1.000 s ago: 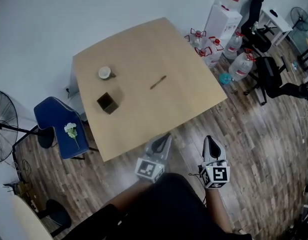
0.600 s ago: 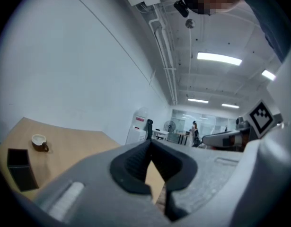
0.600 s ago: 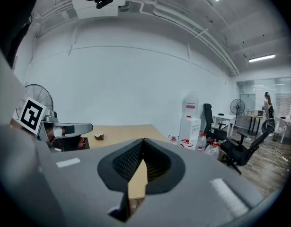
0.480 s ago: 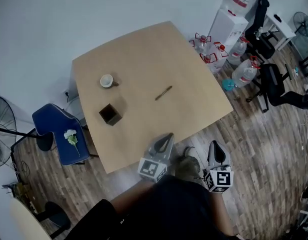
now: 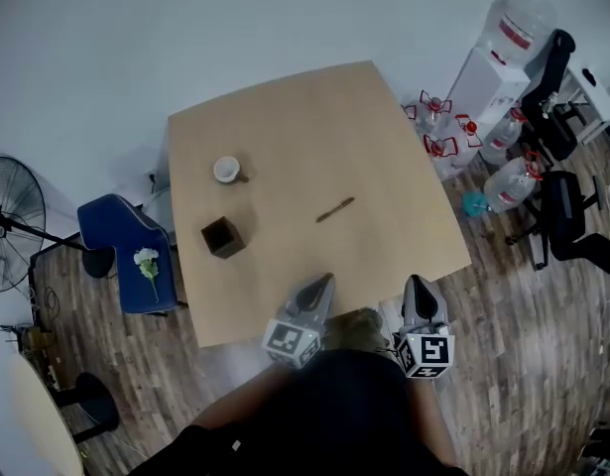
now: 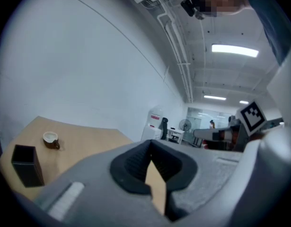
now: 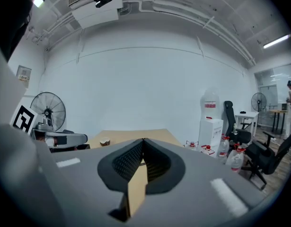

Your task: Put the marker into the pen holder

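Note:
A dark marker [image 5: 335,210] lies on the light wooden table [image 5: 305,137], right of centre. The dark square pen holder [image 5: 222,237] stands near the table's left front, also in the left gripper view as a black box [image 6: 26,165]. My left gripper [image 5: 325,282] is over the table's front edge, jaws shut with nothing in them. To its right, my right gripper [image 5: 417,286] hovers just off the front edge, shut and empty as well. Both point toward the table. The marker is hidden in both gripper views.
A small white cup [image 5: 227,171] stands on the table behind the holder. A blue chair [image 5: 121,251] with a flower and a floor fan [image 5: 9,223] stand at the left. Water bottles [image 5: 508,181], a dispenser [image 5: 493,72] and office chairs [image 5: 562,216] crowd the right.
Both grippers have come closer to the table's front edge; the left one now reaches over it. The table and its objects sit more to the right in view.

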